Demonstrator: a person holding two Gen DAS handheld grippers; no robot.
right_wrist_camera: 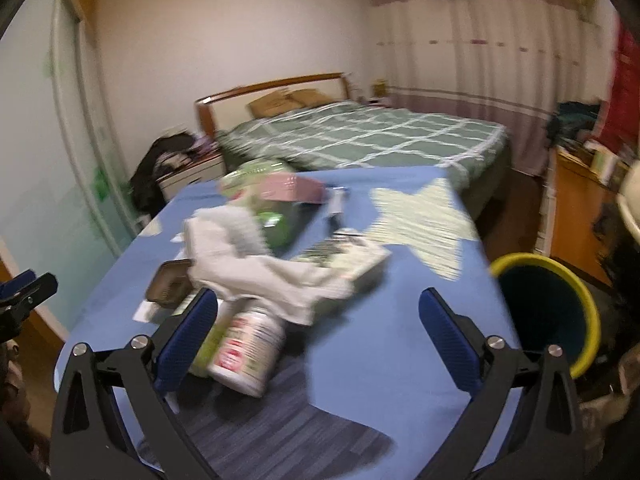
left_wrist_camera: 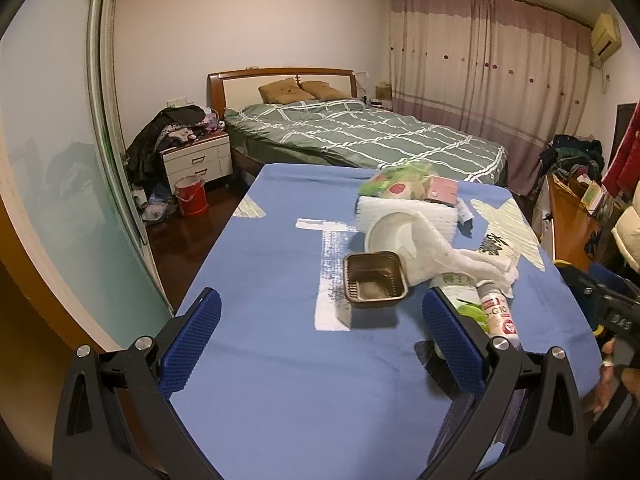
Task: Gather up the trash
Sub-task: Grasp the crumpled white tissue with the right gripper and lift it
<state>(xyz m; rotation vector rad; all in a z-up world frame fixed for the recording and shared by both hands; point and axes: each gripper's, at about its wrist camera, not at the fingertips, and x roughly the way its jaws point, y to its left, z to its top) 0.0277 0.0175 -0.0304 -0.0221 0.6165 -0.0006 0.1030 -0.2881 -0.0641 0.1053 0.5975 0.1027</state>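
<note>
Trash heap sits mid table (left_wrist_camera: 280,380): white pill bottle (right_wrist_camera: 248,354) w/ red label lies on its side by brown tray (left_wrist_camera: 375,280). Your left gripper (left_wrist_camera: 320,344) & right gripper (right_wrist_camera: 316,340) both wide, empty.

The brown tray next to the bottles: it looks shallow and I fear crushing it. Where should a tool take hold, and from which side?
Probably by one side wall of the brown tray, coming from above with one finger inside and one outside. It sits upright and empty with its rim exposed. The near-left walls look freest; a white cloth and bottle crowd the right side.
</note>
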